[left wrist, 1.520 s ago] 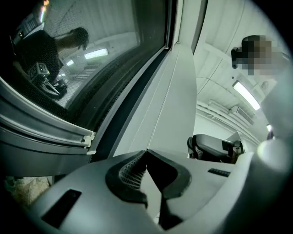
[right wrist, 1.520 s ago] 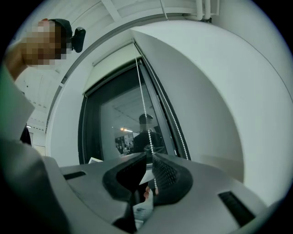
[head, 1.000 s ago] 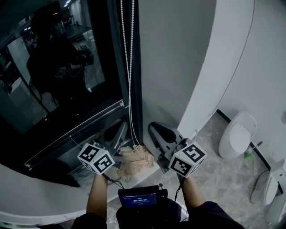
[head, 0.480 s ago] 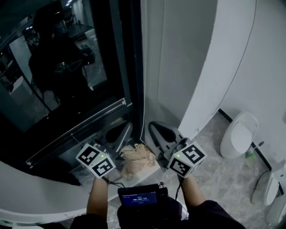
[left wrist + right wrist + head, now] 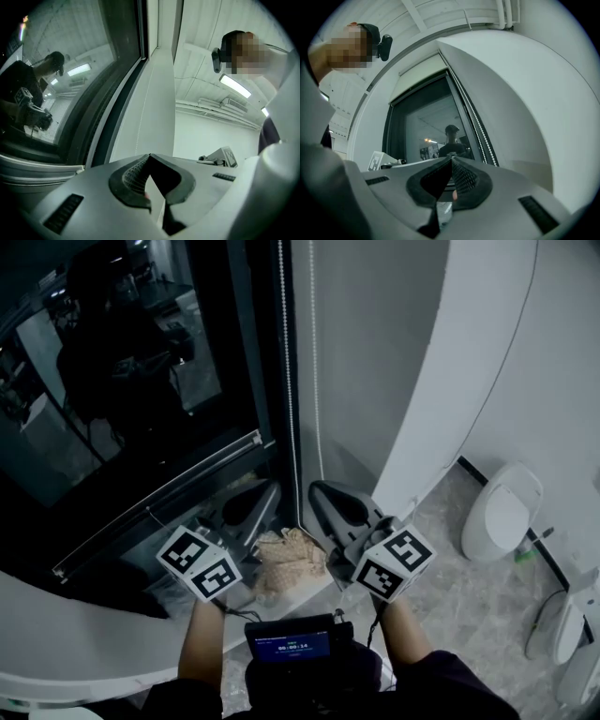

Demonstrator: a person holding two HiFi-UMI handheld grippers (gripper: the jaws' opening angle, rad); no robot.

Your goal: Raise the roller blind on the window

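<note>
The window's dark glass [image 5: 141, 381] fills the left of the head view, and the pale roller blind [image 5: 423, 70] shows only at the window's top in the right gripper view. Two strands of white bead chain [image 5: 287, 381] hang beside the black frame and pass down between my grippers. My left gripper [image 5: 262, 495] is shut with nothing in it; its tips meet in its own view [image 5: 149, 155]. My right gripper [image 5: 323, 495] is likewise shut and empty [image 5: 451, 158], with the bead chain [image 5: 480, 126] running free to its right.
A curved white wall [image 5: 441, 381] stands close on the right. A crumpled beige cloth [image 5: 291, 559] lies on the floor between the grippers. White oval fixtures [image 5: 506, 512] sit on the tiled floor at right. A low white ledge [image 5: 84, 643] curves along the lower left.
The two bead chain strands have shifted right and spread apart. Both grippers have risen slightly and stay shut and empty.
</note>
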